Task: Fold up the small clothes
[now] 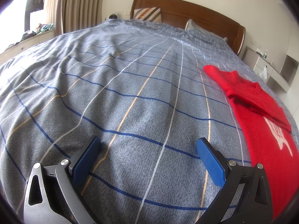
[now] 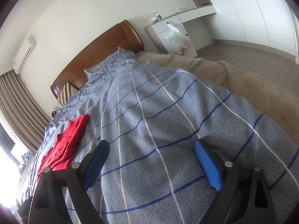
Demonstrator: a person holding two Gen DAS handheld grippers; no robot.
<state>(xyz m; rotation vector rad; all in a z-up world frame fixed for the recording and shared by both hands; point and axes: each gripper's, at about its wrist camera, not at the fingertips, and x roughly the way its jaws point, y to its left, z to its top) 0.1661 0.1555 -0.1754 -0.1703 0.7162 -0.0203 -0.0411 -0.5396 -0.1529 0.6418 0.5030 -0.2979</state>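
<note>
A small red knit sweater (image 1: pixel 261 115) with a white print lies flat on the grey checked bedspread (image 1: pixel 130 93), at the right of the left wrist view, one sleeve folded across its chest. It also shows in the right wrist view (image 2: pixel 65 145), at the left. My left gripper (image 1: pixel 147 145) is open and empty over bare bedspread, left of the sweater. My right gripper (image 2: pixel 151 147) is open and empty over the bedspread (image 2: pixel 168 121), right of the sweater.
A wooden headboard (image 1: pixel 186 11) and pillows (image 1: pixel 149 14) stand at the far end. A tan blanket (image 2: pixel 243 78) covers the bed's right edge. White cabinets (image 2: pixel 177 28) with a hanging plastic bag stand beyond. Curtains (image 1: pixel 74 3) and a window ledge are left.
</note>
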